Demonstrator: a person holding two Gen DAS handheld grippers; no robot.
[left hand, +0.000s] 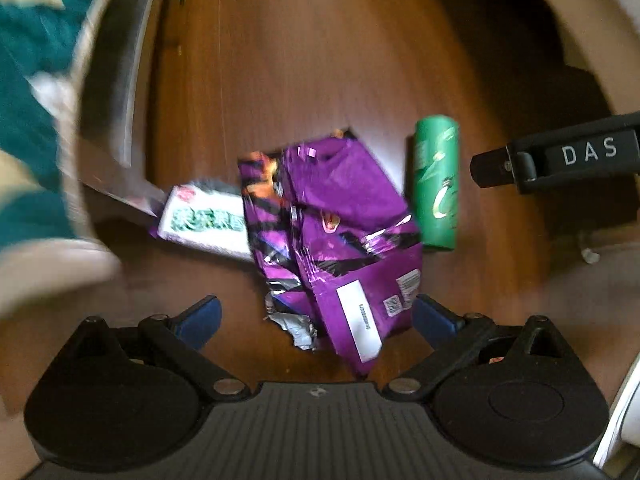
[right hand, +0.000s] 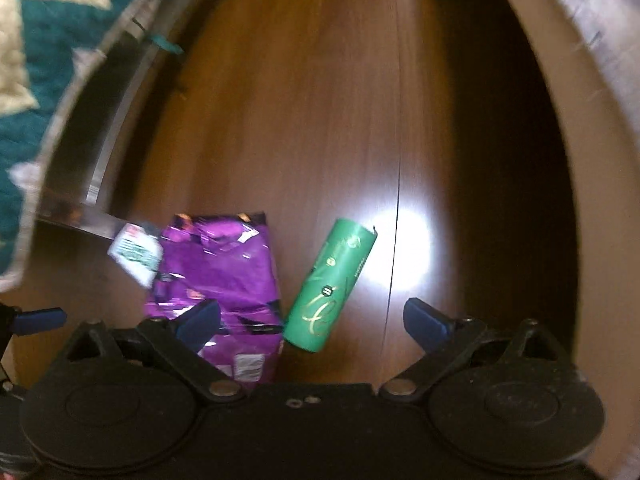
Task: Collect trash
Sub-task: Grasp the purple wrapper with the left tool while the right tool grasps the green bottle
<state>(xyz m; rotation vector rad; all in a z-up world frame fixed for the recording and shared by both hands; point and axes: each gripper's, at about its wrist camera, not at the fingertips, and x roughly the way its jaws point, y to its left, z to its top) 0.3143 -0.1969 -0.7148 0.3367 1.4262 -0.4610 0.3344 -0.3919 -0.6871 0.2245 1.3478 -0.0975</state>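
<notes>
A crumpled purple snack bag (left hand: 332,236) lies on the brown wooden floor. Beside it on the right lies a green tube (left hand: 437,184), and a white and green packet (left hand: 204,220) sticks out at its left. My left gripper (left hand: 316,314) hovers open over the bag's near end, its blue fingertips (left hand: 204,316) on either side and apart from it. In the right wrist view the same purple bag (right hand: 218,276), green tube (right hand: 330,286) and white packet (right hand: 136,254) show. My right gripper (right hand: 314,320) is open above the tube's near end, with its left blue fingertip (right hand: 200,318) over the bag.
A teal and cream patterned cloth (left hand: 28,92) hangs over a shiny metal frame (left hand: 120,92) at the left. A pale curved edge (right hand: 580,80) bounds the floor at the right. The other gripper's black part marked DAS (left hand: 560,156) reaches in from the right in the left wrist view.
</notes>
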